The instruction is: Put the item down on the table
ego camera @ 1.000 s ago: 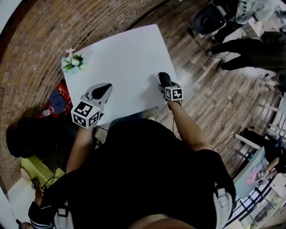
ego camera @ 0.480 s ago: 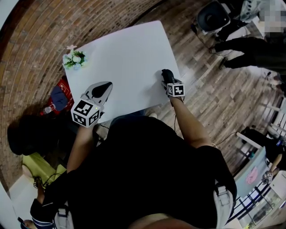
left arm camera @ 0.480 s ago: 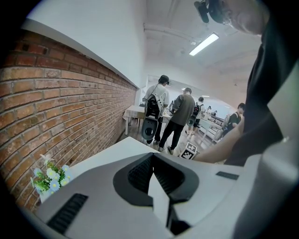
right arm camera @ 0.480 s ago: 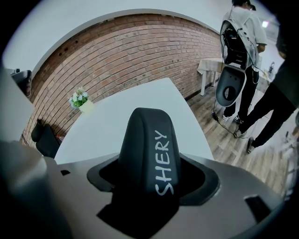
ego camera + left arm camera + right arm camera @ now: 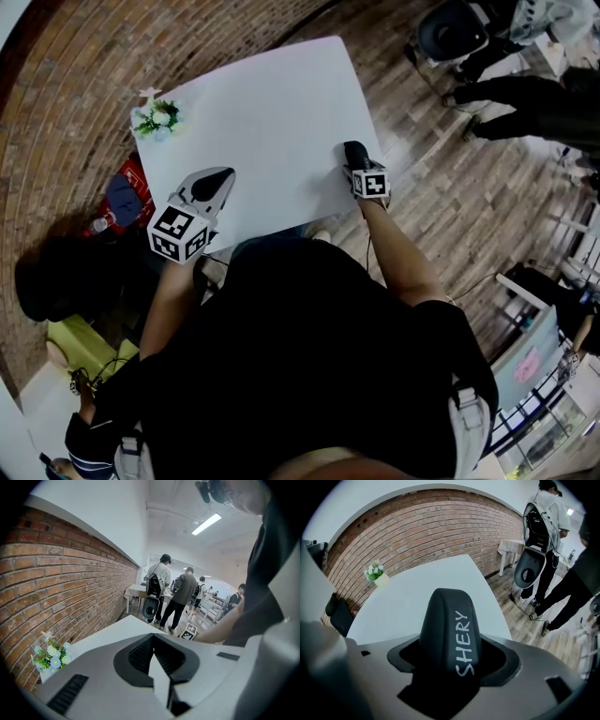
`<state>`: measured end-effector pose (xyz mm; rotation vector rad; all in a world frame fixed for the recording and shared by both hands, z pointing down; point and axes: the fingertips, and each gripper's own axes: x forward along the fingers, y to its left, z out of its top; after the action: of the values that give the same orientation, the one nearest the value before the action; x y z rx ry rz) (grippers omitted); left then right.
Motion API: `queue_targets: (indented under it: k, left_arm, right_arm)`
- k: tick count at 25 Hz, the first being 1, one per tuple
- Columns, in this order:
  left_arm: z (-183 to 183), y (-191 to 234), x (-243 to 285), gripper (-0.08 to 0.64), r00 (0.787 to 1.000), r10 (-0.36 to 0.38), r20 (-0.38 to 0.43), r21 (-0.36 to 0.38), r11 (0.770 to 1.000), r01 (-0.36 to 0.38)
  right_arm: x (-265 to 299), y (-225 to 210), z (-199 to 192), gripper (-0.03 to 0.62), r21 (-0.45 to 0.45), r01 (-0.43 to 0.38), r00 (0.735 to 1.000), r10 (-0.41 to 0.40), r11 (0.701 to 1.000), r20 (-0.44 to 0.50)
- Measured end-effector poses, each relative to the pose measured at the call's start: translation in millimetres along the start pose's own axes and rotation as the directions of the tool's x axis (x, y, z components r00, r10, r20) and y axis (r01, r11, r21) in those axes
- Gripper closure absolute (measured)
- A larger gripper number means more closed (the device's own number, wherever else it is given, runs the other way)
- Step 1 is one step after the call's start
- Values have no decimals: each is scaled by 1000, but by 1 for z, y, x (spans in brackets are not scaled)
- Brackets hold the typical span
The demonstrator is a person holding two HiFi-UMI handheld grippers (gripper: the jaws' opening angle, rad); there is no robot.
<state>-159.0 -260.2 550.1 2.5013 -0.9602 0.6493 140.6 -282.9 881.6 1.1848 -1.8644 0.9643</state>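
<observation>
Black SHERY-marked item (image 5: 450, 620) clamped in right hand-held gripper (image 5: 354, 161), at white table's (image 5: 262, 112) edge.

The table (image 5: 272, 103) is plain white. The case (image 5: 449, 625) is matt black with white lettering. The flowers (image 5: 153, 119) are white and pale blue over green leaves. The wall (image 5: 440, 517) is red-brown brick. The left cube (image 5: 178, 234) and the right cube (image 5: 371, 184) carry black-and-white squares.

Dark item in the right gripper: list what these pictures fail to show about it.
1. Near end of the dark item: right gripper view, buried inside the right gripper, whose jaws clamp it.
2. Whether it touches the table: head view, too small and dark; right gripper view, the item hides what lies beneath it.
3. Full shape: only a rounded end shows.
</observation>
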Motion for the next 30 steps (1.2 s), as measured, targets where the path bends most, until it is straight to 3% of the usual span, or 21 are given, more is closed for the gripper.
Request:
queue_targets:
  k: [13,30]
  left_arm:
    - [-3,-2,1,549,1000,-3,-2,-11,1000,3]
    - [-5,-18,1,549,1000,-8,-5,-10,1000,8]
  right_arm:
    - [1,1,-1,242,-24,32,999,-32,999,-1]
    - [-5,2,5,218,-51,-11,999,13,999,42]
